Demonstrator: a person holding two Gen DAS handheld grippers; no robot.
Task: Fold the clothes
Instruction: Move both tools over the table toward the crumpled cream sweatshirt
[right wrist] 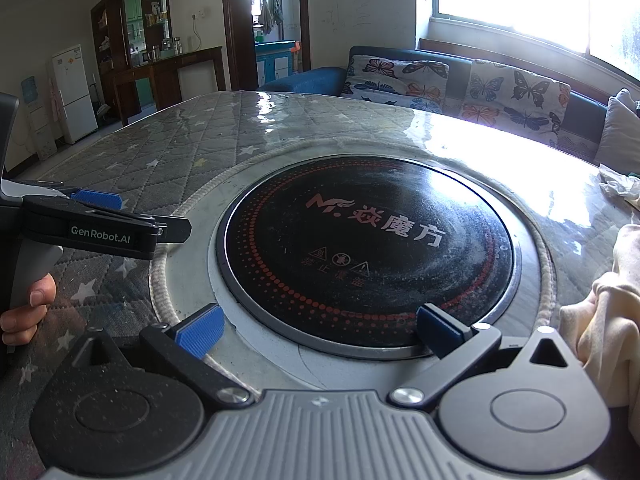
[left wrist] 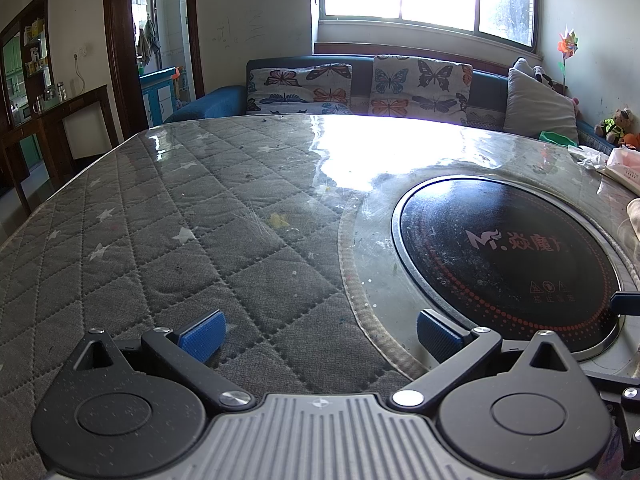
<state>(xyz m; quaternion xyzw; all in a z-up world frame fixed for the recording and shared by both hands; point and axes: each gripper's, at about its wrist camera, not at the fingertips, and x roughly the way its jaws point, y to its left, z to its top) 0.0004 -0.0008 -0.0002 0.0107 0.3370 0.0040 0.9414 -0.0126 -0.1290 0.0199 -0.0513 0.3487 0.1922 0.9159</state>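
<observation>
Cream garment (right wrist: pixel 608 312) lay bunched at the tabletop's (left wrist: pixel 168 216) right edge, beside the round hotplate (right wrist: pixel 360 256), untouched; left gripper (left wrist: pixel 318 334) and right gripper (right wrist: pixel 318 330) jaws both wide apart, empty; risk: fabric dragging across the gritty hotplate, picking up dirt.

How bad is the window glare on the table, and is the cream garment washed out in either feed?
Left wrist view: glare whitens the far table centre; garment only a sliver at the edge. Right wrist view: glare along the far right; garment evenly lit, folds readable.
</observation>
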